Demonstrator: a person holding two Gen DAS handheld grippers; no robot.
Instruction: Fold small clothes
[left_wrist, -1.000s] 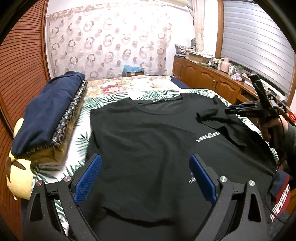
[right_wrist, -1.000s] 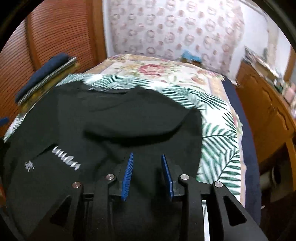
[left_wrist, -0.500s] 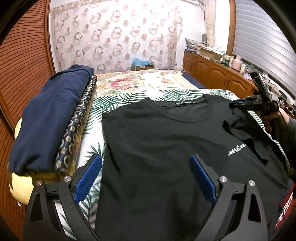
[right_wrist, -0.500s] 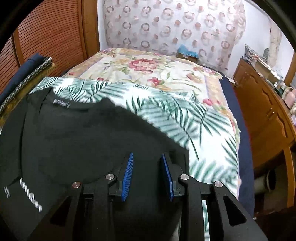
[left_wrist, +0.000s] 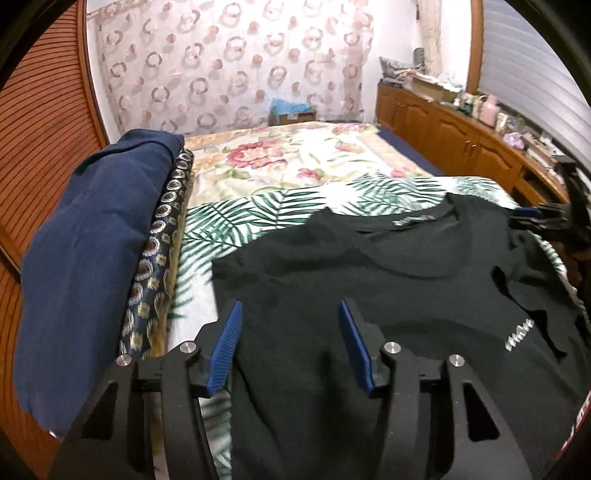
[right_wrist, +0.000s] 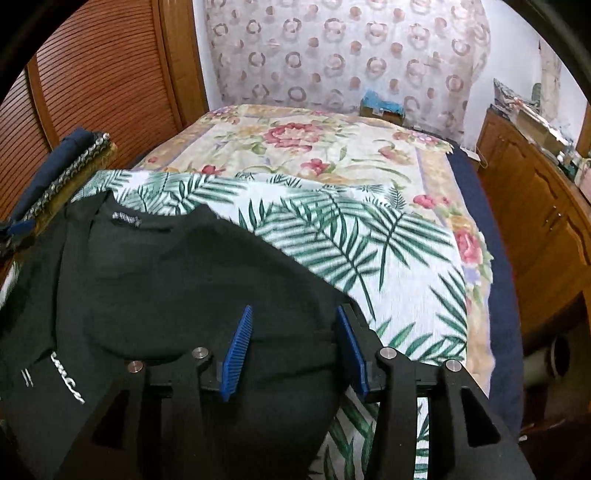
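A black T-shirt (left_wrist: 369, 280) with white lettering (left_wrist: 519, 330) lies flat on the palm-leaf bed cover (left_wrist: 240, 221), collar at the far side. Its right sleeve is folded in over the chest. My left gripper (left_wrist: 289, 306) hovers over the shirt's left edge. Its jaws are closing, with black cloth under the gap and the pads not pressing it. In the right wrist view, my right gripper (right_wrist: 294, 312) is over the shirt's (right_wrist: 166, 288) right edge. Its jaws are opening, and the cloth lies loose between the blue pads. The right gripper (left_wrist: 546, 216) also shows at the far right of the left wrist view.
A stack of folded fabrics topped by navy cloth (left_wrist: 92, 240) lies along the bed's left side beside a slatted wooden door (left_wrist: 44, 110). Wooden cabinets (left_wrist: 461, 136) with clutter on top run along the right. A floral bedspread (right_wrist: 314, 155) covers the far half of the bed.
My left gripper moved left to the shirt's left edge and its jaws narrowed. My right gripper moved right to the shirt's right edge and its jaws widened.
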